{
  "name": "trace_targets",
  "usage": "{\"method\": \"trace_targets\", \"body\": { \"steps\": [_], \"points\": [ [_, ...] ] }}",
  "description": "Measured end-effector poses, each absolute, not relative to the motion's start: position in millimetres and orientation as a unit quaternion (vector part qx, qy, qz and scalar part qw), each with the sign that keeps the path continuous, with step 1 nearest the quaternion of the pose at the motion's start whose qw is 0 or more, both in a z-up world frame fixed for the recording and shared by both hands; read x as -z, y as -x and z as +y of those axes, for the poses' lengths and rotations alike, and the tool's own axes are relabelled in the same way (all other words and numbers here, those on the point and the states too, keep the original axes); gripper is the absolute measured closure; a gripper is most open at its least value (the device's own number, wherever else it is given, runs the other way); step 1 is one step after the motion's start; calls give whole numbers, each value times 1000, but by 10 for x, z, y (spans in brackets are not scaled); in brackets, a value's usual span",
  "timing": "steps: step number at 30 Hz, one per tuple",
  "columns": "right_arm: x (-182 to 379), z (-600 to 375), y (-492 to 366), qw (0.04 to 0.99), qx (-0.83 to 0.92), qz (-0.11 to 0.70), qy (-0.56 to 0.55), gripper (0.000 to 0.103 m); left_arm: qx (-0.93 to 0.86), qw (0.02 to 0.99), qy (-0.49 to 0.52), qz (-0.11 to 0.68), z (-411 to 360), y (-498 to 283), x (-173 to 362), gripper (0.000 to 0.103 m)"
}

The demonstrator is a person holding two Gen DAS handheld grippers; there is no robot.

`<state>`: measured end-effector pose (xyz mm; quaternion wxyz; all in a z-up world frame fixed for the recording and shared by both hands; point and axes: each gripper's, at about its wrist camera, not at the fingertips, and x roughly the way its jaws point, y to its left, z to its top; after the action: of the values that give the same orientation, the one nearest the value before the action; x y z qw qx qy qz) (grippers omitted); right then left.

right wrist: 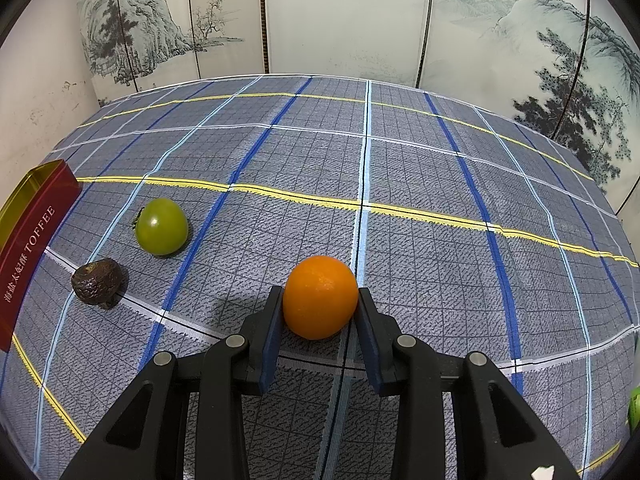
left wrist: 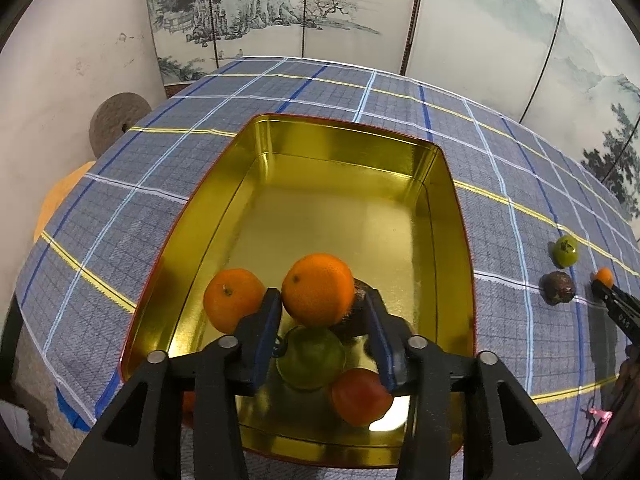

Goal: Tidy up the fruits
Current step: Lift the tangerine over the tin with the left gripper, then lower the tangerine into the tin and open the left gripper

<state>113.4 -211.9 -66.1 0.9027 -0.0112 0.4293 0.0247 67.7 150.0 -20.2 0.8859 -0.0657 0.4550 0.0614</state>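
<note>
In the left wrist view a gold tin (left wrist: 448, 208) with a red outside stands on the checked cloth. It holds a mandarin (left wrist: 230, 300), a green fruit (left wrist: 310, 358), a red-orange fruit (left wrist: 360, 396) and a partly hidden dark fruit (left wrist: 358, 316). An orange (left wrist: 318, 290) rests on this pile between the fingers of my left gripper (left wrist: 322, 298), which is open, with a gap at the right pad. In the right wrist view my right gripper (right wrist: 320, 296) is shut on an orange (right wrist: 320, 296) low over the cloth. A green fruit (right wrist: 162, 226) and a dark wrinkled fruit (right wrist: 98, 282) lie to its left.
The tin's red side (right wrist: 36, 232) is at the far left of the right wrist view. A painted folding screen (right wrist: 344, 20) stands behind the table. A round stone disc (left wrist: 118, 120) leans by the wall beyond the table's left edge. Something green (right wrist: 634, 408) shows at the right border.
</note>
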Motion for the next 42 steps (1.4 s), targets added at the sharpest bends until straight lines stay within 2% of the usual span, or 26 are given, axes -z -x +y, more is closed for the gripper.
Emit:
{"method": "trace_targets", "body": {
  "steps": [2, 21, 42],
  "points": [
    [660, -2116, -1134, 903, -24, 429, 12, 70, -61, 886, 66, 456, 1508, -677, 209, 53],
    [667, -2109, -1136, 903, -23, 429, 15, 72, -55, 885, 61, 458, 1476, -650, 236, 51],
    [626, -2173, -1125, 902, -27, 430, -16, 73, -72, 898, 48, 432, 1516, -445, 47, 42]
  ]
}}
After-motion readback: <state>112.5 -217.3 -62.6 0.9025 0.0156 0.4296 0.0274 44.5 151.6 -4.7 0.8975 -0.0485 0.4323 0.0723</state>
